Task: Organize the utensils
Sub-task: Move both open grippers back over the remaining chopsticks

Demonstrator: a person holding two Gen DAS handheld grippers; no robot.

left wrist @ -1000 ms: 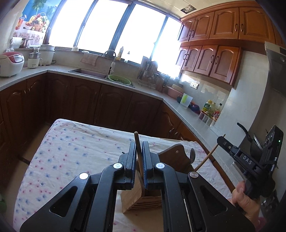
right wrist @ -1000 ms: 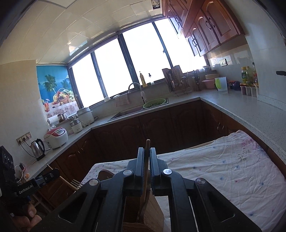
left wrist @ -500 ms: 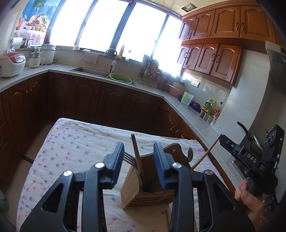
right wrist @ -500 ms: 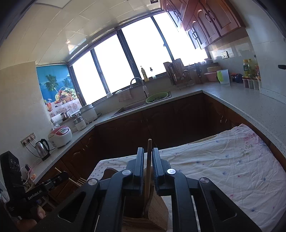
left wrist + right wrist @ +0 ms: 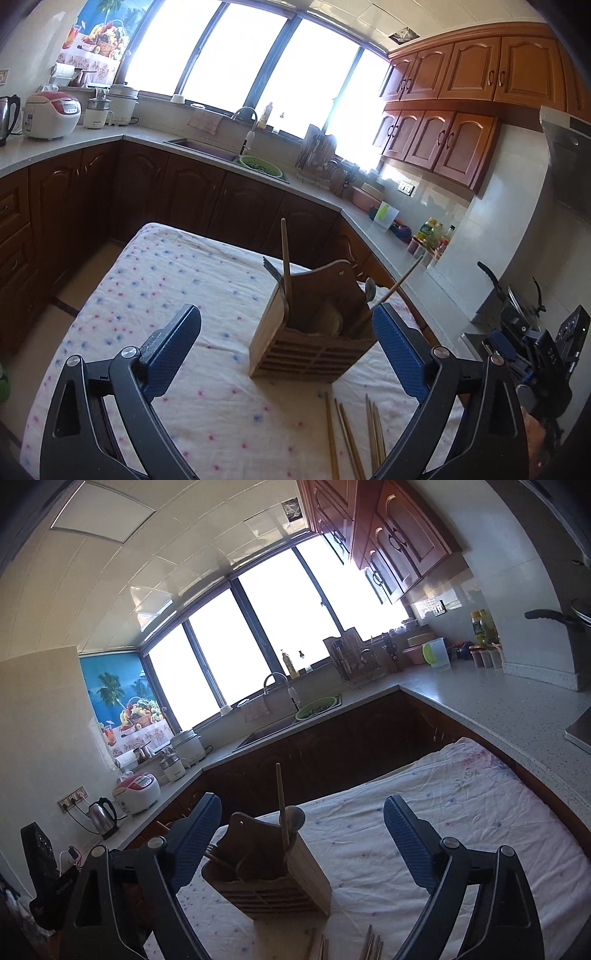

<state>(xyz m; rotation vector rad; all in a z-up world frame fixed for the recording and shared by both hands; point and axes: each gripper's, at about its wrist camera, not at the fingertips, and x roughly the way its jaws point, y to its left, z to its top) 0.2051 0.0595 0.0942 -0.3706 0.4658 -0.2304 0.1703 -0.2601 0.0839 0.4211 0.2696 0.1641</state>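
A wooden utensil holder (image 5: 310, 347) stands on the cloth-covered table (image 5: 155, 295); it also shows in the right wrist view (image 5: 273, 882). It holds two upright wooden chopsticks (image 5: 286, 258) (image 5: 395, 288), a fork (image 5: 271, 271) and a spoon (image 5: 370, 288). Several chopsticks (image 5: 354, 435) lie on the cloth in front of it, also in the right wrist view (image 5: 369, 945). My left gripper (image 5: 286, 347) is open and empty, back from the holder. My right gripper (image 5: 301, 843) is open and empty, also behind the holder.
Dark kitchen cabinets and a counter (image 5: 221, 158) with a sink wrap around the table. Bottles and a cup (image 5: 386, 216) stand on the right counter. The other gripper's body (image 5: 535, 354) is at the right edge of the left view.
Both grippers let go of their chopsticks, which now stand in the holder. Both opened wide and drew back and up from the holder.
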